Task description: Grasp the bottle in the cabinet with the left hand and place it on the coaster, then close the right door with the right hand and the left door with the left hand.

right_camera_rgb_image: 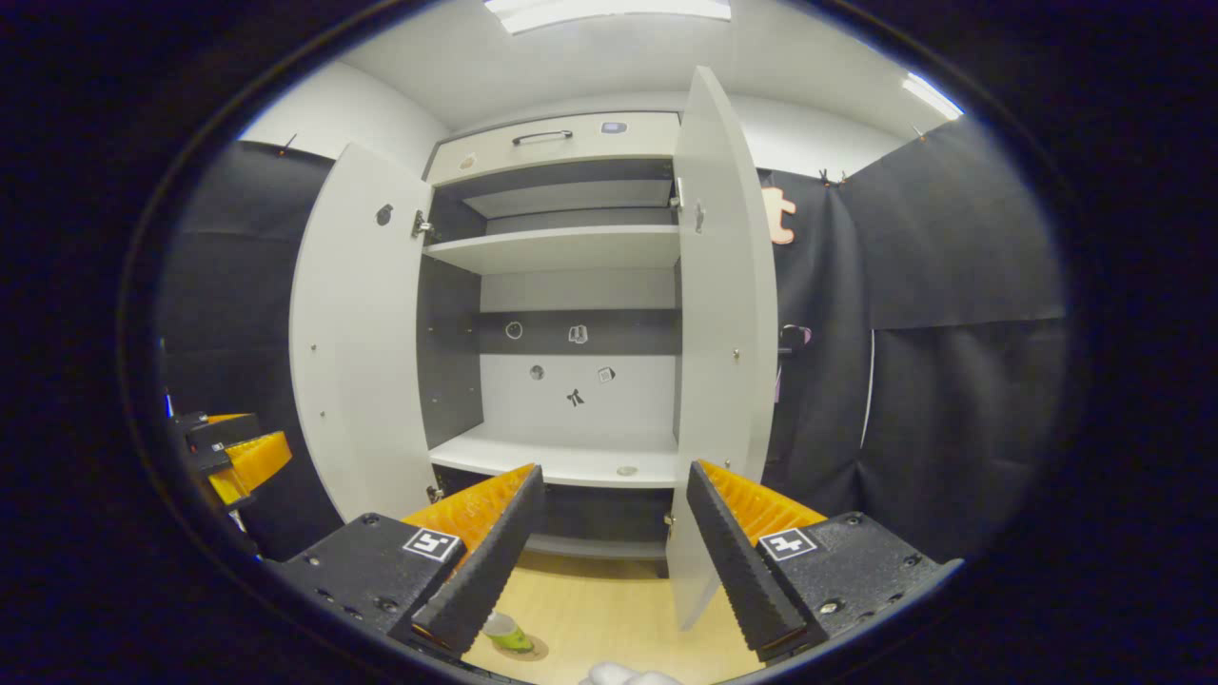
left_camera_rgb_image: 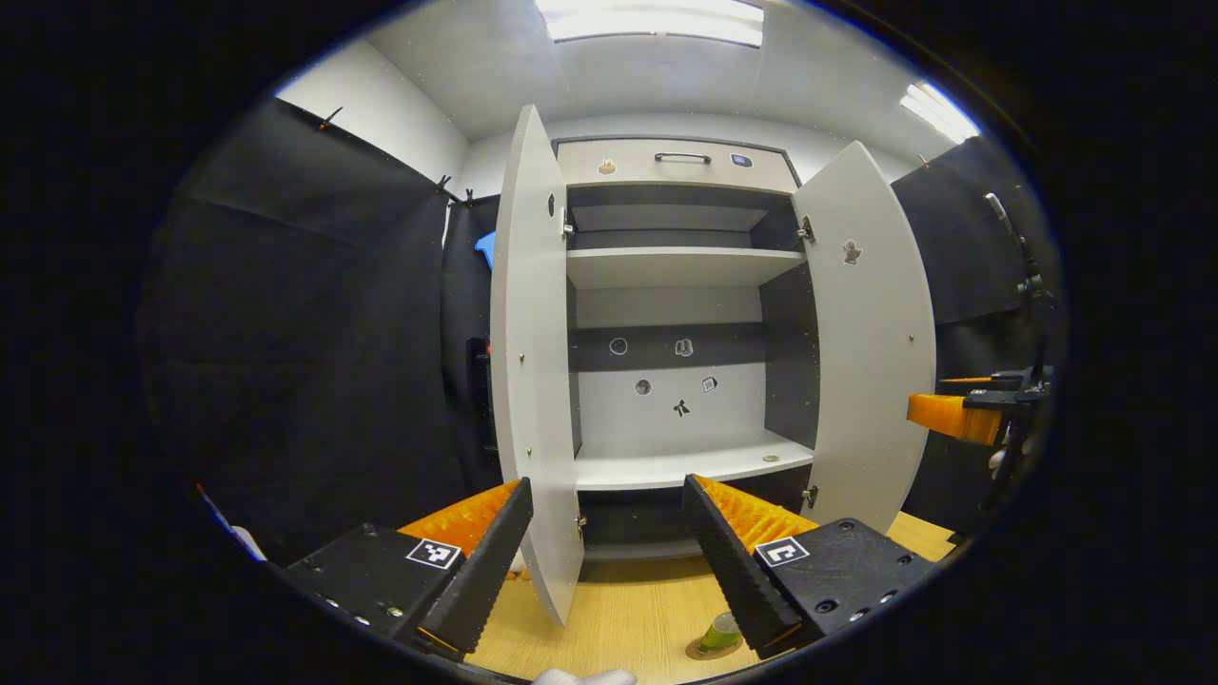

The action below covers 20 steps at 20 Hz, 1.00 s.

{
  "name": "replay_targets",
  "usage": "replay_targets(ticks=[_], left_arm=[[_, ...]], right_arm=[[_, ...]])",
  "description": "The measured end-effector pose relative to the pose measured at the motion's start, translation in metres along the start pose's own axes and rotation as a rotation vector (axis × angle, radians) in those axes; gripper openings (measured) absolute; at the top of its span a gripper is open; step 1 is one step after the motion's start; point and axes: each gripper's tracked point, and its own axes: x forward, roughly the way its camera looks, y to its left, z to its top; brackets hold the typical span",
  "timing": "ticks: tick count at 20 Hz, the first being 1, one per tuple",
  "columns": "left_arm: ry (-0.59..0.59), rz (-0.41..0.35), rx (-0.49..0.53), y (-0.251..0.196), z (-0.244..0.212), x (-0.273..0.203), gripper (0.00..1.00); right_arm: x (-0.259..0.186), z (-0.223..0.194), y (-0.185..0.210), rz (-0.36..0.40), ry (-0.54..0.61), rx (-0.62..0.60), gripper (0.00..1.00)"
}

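Bottle (left_camera_rgb_image: 720, 635): small, clear with green contents, stood upright on the round coaster (left_camera_rgb_image: 701, 652) on the wooden counter (left_camera_rgb_image: 628, 609), just below and ahead of the left gripper (left_camera_rgb_image: 609, 557), beside its right finger. Cabinet (left_camera_rgb_image: 676, 381) ahead, both doors open, left door (left_camera_rgb_image: 533, 381) and right door (left_camera_rgb_image: 871, 333). Left gripper released, held level. Right gripper (right_camera_rgb_image: 609, 552) likewise spread and empty, level, facing the cabinet shelves.

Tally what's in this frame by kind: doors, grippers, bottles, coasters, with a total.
Cabinet doors, both open: 2, left door and right door
Grippers, both open: 2, left gripper and right gripper
Bottles: 1, green bottle
Coasters: 1, coaster under the bottle
Total: 6
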Motion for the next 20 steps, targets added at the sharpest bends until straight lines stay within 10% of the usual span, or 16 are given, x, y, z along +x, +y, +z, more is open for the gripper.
replay_targets(ticks=[11, 20], left_arm=[[0.012, 0.038, -0.021, -0.077, 0.018, 0.030, 0.96], [0.020, 0.153, 0.025, -0.107, 0.028, 0.024, 0.96]], right_arm=[[0.034, 0.045, -0.185, -0.118, -0.045, 0.022, 0.99], [0.077, 0.038, -0.163, 0.143, 0.022, 0.016, 0.99]])
